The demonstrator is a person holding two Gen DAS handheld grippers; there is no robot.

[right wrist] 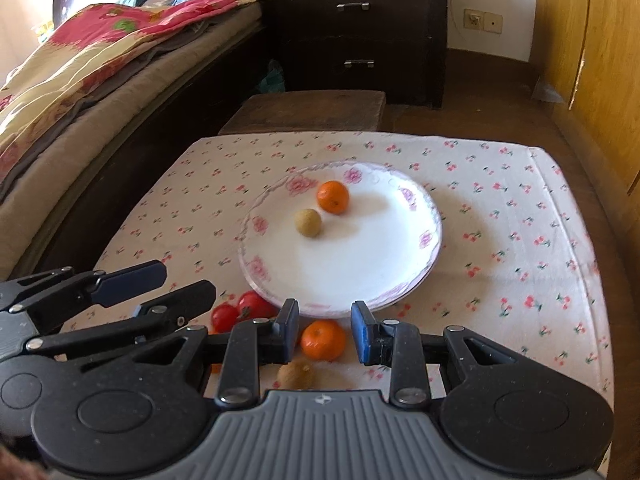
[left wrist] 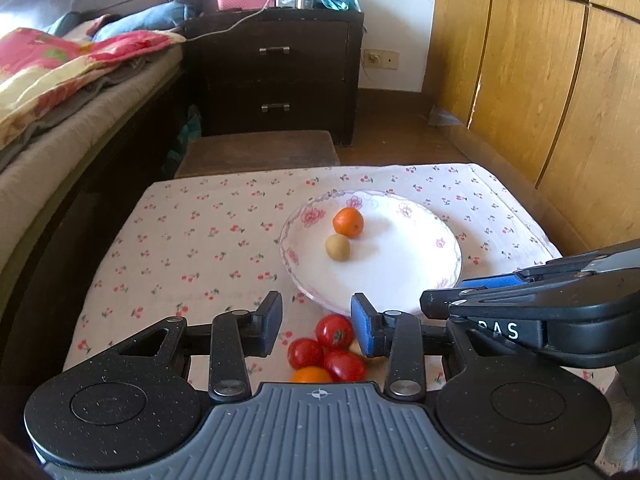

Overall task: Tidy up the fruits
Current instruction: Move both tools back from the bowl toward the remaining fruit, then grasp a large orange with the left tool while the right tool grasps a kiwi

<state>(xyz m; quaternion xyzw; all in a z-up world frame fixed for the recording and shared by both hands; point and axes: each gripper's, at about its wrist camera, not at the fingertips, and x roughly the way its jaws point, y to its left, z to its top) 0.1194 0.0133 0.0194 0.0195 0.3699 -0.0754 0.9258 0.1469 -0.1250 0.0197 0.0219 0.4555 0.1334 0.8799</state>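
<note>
A white floral plate (left wrist: 400, 272) (right wrist: 360, 268) holds an orange (left wrist: 348, 222) (right wrist: 333, 197) and a small tan fruit (left wrist: 337, 247) (right wrist: 308, 222). My left gripper (left wrist: 316, 322) is open above three red tomatoes (left wrist: 334, 331) and an orange fruit (left wrist: 311, 375) lying in front of the plate. My right gripper (right wrist: 325, 330) is open around a second orange (right wrist: 323, 340) on the cloth, with a tan fruit (right wrist: 295, 374) just below it. The tomatoes also show in the right wrist view (right wrist: 256, 306). Each gripper appears in the other's view, the right (left wrist: 460, 298) and the left (right wrist: 160, 284).
The fruits lie on a table with a cherry-print cloth (left wrist: 200, 248) (right wrist: 500, 220). A bed (left wrist: 60, 92) stands left, a dark nightstand (left wrist: 276, 76) and a wooden stool (left wrist: 256, 152) behind, wooden wardrobe doors (left wrist: 540, 80) right.
</note>
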